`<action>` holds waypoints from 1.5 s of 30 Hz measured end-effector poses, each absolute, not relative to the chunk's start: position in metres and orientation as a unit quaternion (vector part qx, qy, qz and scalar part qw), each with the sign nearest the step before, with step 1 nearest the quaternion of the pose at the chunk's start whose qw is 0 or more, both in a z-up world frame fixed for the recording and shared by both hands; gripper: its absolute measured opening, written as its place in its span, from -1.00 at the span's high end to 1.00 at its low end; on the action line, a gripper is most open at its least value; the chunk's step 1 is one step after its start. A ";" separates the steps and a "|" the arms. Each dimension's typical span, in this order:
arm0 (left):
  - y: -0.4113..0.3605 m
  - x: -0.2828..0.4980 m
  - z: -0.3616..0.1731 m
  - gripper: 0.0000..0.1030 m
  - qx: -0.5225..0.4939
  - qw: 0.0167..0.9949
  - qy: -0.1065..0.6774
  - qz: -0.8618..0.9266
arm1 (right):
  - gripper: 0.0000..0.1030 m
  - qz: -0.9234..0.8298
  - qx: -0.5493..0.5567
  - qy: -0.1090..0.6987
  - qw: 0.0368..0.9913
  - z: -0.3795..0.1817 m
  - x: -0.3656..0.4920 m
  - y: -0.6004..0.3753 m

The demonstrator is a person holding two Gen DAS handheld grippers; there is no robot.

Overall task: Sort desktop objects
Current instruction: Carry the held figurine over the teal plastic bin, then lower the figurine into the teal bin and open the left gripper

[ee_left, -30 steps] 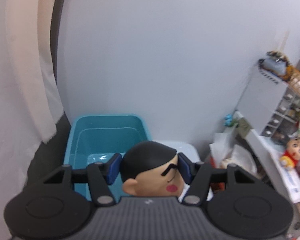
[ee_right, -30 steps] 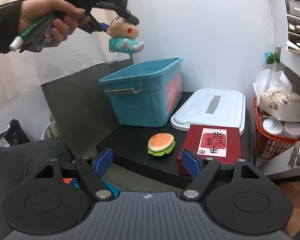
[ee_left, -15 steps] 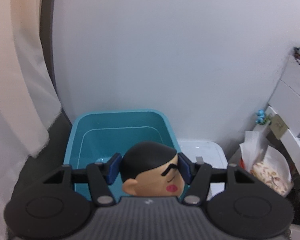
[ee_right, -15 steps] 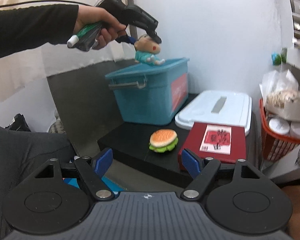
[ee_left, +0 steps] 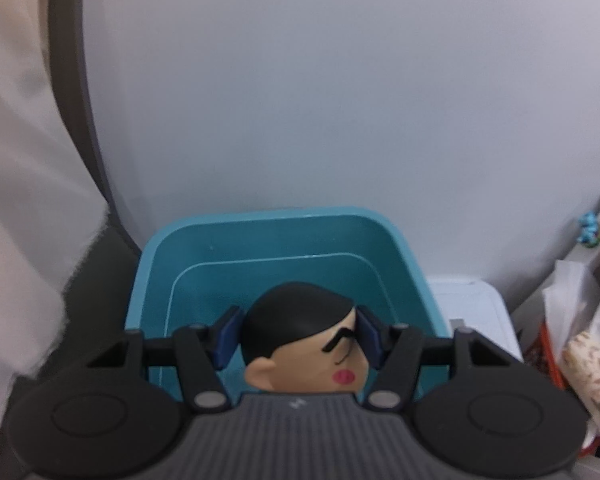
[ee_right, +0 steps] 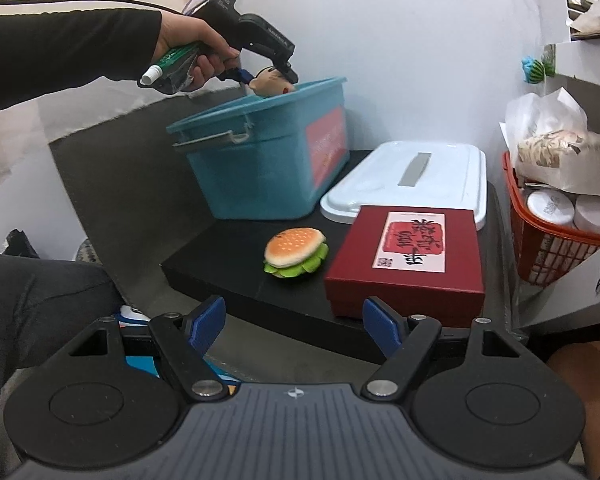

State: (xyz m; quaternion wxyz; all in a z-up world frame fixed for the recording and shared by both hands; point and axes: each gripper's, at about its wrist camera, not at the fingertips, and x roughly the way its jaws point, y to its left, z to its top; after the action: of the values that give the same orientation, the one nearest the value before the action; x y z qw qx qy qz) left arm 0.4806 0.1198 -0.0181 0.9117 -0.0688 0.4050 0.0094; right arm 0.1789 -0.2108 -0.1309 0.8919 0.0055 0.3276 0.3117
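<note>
Right now your left gripper [ee_left: 298, 338] has its blue fingers [ee_left: 226, 338] pressed against both sides of the doll's head [ee_left: 300, 336], so the cartoon doll is held fast by the head. From the left wrist view the head sits directly over the open mouth of the teal bin [ee_left: 396, 272], whose inside looks bare where it shows. From the right wrist view your left hand [ee_right: 196, 50] holds that gripper at the bin's rim, with the doll [ee_right: 270, 82] at the top edge of the teal bin [ee_right: 260, 168] and its body hidden behind the near wall.

Your right gripper [ee_right: 294, 326] hangs in front of the black worktop [ee_right: 236, 276] with its fingers [ee_right: 208, 322] spread wide and nothing between them. Ahead of it on the worktop lies the toy hamburger [ee_right: 296, 252], just beside the dark red box [ee_right: 410, 260] with its white and red label. Behind the red box lies a flat white lid [ee_right: 408, 178], close against the bin's right side. An orange basket [ee_right: 552, 248] holding white jars and a crumpled bag stands to the right of the worktop. Your dark sleeve [ee_right: 68, 50] crosses the upper left of that view.
</note>
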 end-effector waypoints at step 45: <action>0.111 0.427 0.091 -0.26 -0.051 0.915 0.399 -0.026 | -0.55 0.312 0.018 0.341 0.886 -0.121 0.183 -0.209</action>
State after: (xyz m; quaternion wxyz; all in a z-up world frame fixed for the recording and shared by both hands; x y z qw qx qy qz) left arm 0.4266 0.1109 0.0914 0.9151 -0.0511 0.3992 -0.0262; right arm 0.1829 -0.2091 -0.1211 0.8863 0.0180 0.3414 0.3124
